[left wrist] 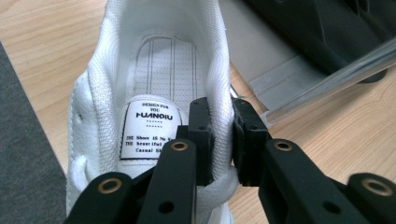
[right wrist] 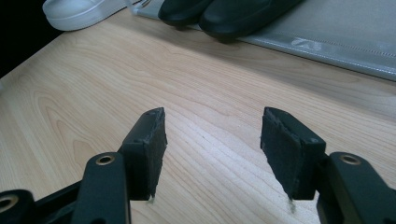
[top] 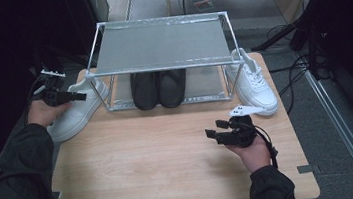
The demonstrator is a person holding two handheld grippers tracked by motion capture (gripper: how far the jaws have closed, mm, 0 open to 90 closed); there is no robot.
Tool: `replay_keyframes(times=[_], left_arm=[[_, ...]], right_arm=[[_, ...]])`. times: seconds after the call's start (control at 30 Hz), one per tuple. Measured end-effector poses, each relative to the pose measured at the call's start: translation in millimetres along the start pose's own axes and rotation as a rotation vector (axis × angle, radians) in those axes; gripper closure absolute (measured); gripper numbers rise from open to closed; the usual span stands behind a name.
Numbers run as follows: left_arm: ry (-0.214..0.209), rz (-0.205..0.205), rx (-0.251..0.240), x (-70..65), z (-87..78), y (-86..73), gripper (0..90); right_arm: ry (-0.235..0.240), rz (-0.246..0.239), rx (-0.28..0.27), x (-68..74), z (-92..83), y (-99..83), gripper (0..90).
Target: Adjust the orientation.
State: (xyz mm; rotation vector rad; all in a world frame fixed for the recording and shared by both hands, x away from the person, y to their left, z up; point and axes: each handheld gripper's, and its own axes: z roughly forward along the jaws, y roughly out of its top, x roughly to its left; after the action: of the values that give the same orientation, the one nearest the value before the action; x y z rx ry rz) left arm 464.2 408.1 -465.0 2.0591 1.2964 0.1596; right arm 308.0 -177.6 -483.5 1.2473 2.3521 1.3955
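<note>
Left gripper view: left gripper (left wrist: pixel 219 140) clamped on collar of white sneaker (left wrist: pixel 154 84), sneaker on table left of rack (top: pixel 162 61). Right gripper (right wrist: pixel 212 144) wide open, empty, front of rack. Black pair (top: pixel 158 89) shelved; 2 white sneakers left.

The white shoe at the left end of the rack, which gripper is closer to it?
Left. The left gripper has its jaws pinched on the collar of that white shoe. The right gripper hovers open over the bare table, well away from it.

Matt wood-grain table (top: pixel 171 160), white mesh-cloth sneaker (left wrist: pixel 159 70), shiny metal rack (top: pixel 160 43), matt blk shoes (top: pixel 158 89)
</note>
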Motion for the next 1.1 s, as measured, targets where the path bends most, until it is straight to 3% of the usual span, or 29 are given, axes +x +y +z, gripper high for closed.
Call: replay_keyframes(times=[0.1, 0.27, 0.4, 0.57, 0.77, 1.1], left_arm=[[0.018, 0.005, -0.008, -0.5, -5.9, 1.3, 83.0], [0.004, -0.050, -0.024, 5.2, -26.4, 5.9, 83.5], [-0.004, -0.067, -0.027, 3.3, -42.0, 7.2, 83.6], [0.021, -0.076, 0.009, -9.1, -53.0, 1.7, 83.5], [-0.012, -0.098, -0.016, -19.8, -67.4, -15.1, 83.4], [-0.010, -0.074, 0.009, -50.9, -77.6, -36.2, 83.4]], right_arm=[[-0.002, 0.009, -0.001, -1.0, -0.3, 0.0, 42.1], [0.007, 0.007, -0.009, 0.3, -1.3, 1.0, 42.1], [0.008, 0.003, -0.001, 0.1, 0.5, 0.6, 42.1], [0.012, 0.004, -0.008, 1.2, 0.1, 1.5, 42.0], [0.043, 0.021, -0.026, 2.8, 1.1, 4.7, 41.8], [0.079, -0.016, -0.025, 10.0, 13.7, 14.2, 41.7]])
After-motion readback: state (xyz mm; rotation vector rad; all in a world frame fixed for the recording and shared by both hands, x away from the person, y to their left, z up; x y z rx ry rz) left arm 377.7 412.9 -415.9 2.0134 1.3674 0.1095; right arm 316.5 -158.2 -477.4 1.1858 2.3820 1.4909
